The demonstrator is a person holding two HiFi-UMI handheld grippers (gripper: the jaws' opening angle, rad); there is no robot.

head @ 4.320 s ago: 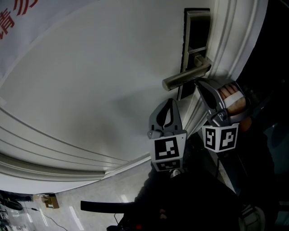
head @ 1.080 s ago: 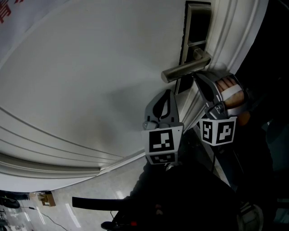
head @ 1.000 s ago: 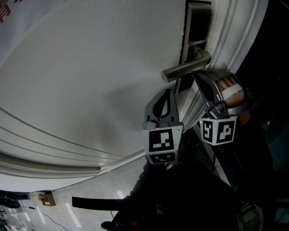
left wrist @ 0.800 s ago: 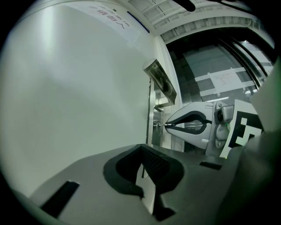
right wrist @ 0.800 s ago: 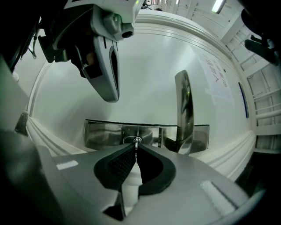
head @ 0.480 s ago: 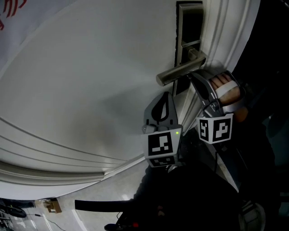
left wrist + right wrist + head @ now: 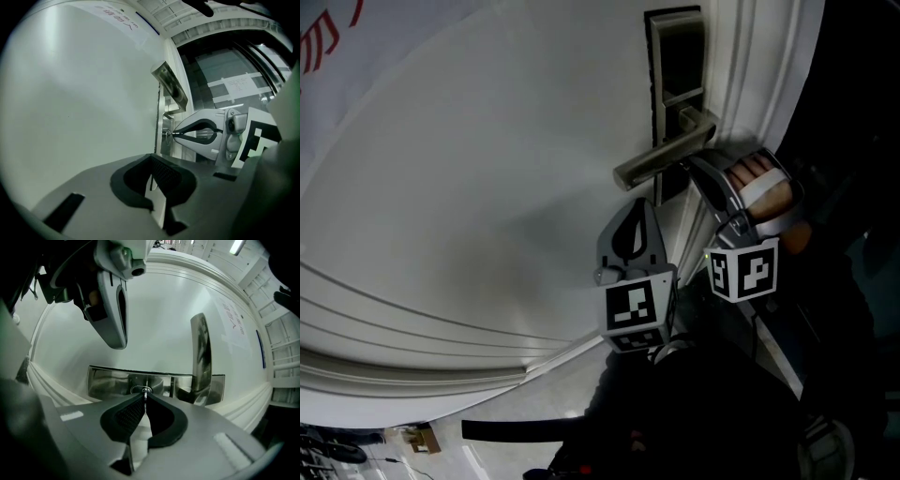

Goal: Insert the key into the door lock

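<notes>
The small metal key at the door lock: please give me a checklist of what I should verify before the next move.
1. Grip: the right hand-held gripper is shut on the small metal key. Ok.
2. Position: the key tip is at the round keyhole in the silver lock plate. Ok.
3. Depth: how far the key has gone in. Cannot tell.
4. Clearance: the silver lever handle stands beside the jaws and apart from them. Ok.
5. Other side: the left hand-held gripper is shut, holds nothing, and is away from the lock. Ok.
</notes>
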